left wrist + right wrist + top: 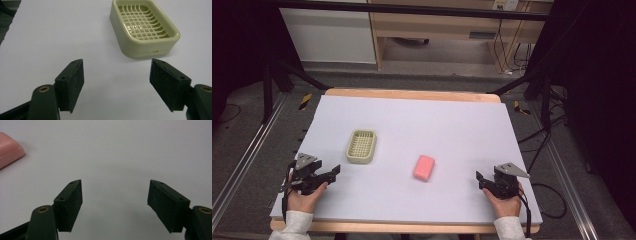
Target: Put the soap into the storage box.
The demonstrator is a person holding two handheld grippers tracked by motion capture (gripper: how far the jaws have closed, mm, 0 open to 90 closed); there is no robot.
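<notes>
White sheeting covers the bench (412,125), which stands on a grey floor with dark frame legs and cables around it. Two things lie on that sheet, well apart from each other: a pale green soap dish (361,146) left of the middle and a pink soap bar (424,167) nearer the right.

Both hands rest at the near edge, each out at its own corner, which looks like a ready stance before any reach. The left tool (332,171) points toward the dish; in the left gripper view the dish (143,27) sits ahead and a little to the right of the spread jaws, with nothing between them. The right tool (480,178) points toward the bar, jaws likewise apart and bare; in the right gripper view the bar (8,148) sits at the upper left edge.

Inside the dish there is a slatted grid floor (a drainer, by the look of it) and nothing else. My guess is that the bar is meant to go in there, with the right tool nearer to it.
</notes>
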